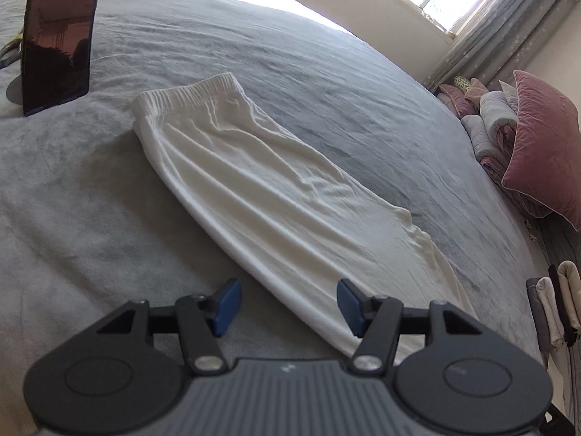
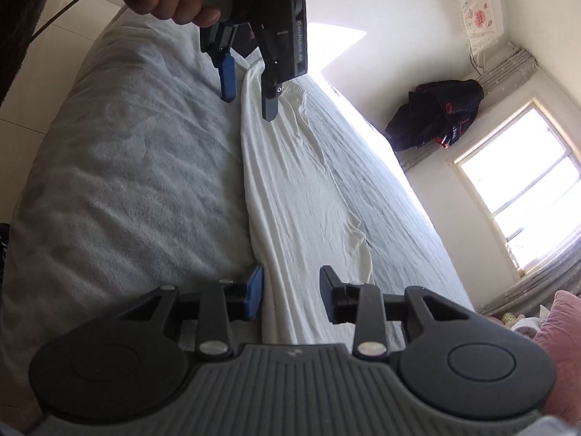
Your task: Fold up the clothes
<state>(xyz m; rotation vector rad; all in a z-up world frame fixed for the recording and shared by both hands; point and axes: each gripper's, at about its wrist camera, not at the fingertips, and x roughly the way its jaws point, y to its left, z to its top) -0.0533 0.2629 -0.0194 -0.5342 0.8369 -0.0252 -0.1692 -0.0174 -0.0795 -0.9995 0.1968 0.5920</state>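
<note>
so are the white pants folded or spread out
Folded once lengthwise: the pants lie as one long narrow strip on the bed, waistband doubled; no crosswise fold yet.

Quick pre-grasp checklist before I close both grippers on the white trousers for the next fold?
1. White trousers flat, legs stacked on the bed: ok.
2. Left gripper open over the hem end: ok.
3. Right gripper open, cloth edge between its fingers: ok.
4. Fingers pressing cloth: not ok, no grip yet.
5. Dark upright panel clear of the waistband: ok.
6. Both layers caught: cannot tell.
</note>
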